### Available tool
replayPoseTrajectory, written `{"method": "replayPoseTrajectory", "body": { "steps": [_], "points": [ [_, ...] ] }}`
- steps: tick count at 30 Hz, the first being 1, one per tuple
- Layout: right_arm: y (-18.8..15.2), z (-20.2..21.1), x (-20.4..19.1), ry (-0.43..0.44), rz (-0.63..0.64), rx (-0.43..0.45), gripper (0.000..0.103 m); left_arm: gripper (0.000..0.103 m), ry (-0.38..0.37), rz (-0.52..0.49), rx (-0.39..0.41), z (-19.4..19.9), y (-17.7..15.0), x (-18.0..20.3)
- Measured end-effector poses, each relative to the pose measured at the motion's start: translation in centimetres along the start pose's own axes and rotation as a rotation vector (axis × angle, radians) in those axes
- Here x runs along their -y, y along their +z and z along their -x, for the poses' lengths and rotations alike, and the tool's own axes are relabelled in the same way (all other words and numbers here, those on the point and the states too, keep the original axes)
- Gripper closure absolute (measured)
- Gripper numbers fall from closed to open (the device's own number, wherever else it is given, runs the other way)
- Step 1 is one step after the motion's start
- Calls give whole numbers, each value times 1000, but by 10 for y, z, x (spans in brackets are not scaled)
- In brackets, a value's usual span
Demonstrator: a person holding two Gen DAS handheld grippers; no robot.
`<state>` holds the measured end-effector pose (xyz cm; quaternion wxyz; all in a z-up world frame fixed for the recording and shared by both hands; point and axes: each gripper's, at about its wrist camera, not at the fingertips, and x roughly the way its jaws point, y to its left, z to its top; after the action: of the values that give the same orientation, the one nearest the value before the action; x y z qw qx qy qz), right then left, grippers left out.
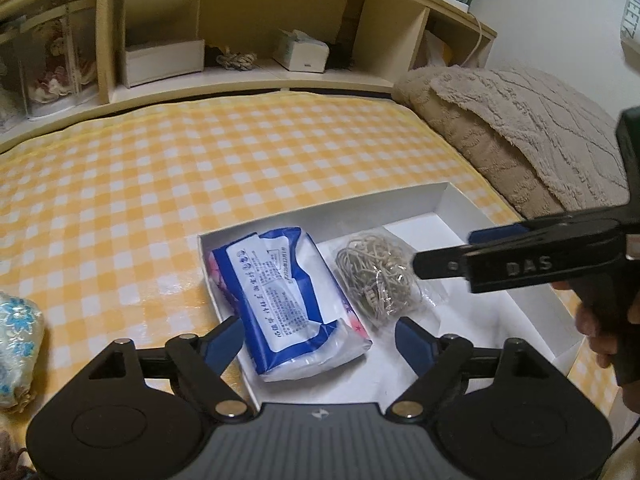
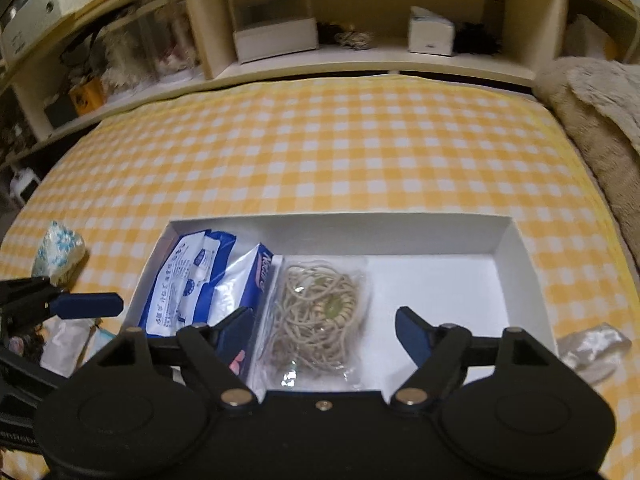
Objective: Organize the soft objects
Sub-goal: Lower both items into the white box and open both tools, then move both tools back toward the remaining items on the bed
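A white shallow box (image 1: 434, 196) (image 2: 508, 240) lies on the yellow checked bed. In its left end lies a blue and white tissue pack (image 1: 288, 296) (image 2: 200, 280). Beside it lies a clear bag of beige cord (image 1: 376, 276) (image 2: 320, 316). My left gripper (image 1: 320, 340) is open and empty just above the tissue pack. My right gripper (image 2: 324, 332) is open and empty above the cord bag; it also shows in the left wrist view (image 1: 440, 262). A blue flowered pouch (image 1: 16, 336) (image 2: 60, 252) lies on the bed left of the box.
A brown fluffy blanket (image 1: 520, 132) (image 2: 600, 120) is piled at the right. A wooden headboard shelf (image 1: 256, 76) holds a tissue box (image 1: 304, 52) and a white bin (image 1: 160, 60). A crumpled clear wrapper (image 2: 592, 348) lies right of the box. Small items (image 2: 64, 344) lie at the left.
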<state>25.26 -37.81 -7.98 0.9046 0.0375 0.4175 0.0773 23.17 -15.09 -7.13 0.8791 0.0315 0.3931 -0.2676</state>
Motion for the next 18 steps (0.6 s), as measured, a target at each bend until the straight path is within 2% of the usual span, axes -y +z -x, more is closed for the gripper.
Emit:
{"method": "replayPoseTrajectory", "body": {
  "steps": [8,18],
  "points": [
    [-8,32,3,-34,-32,32,19,12,42,3,27,23,0,4],
    [-16,74,-7,-74,-38,99,16,5,72,31,97,59,-1,8]
  ]
}}
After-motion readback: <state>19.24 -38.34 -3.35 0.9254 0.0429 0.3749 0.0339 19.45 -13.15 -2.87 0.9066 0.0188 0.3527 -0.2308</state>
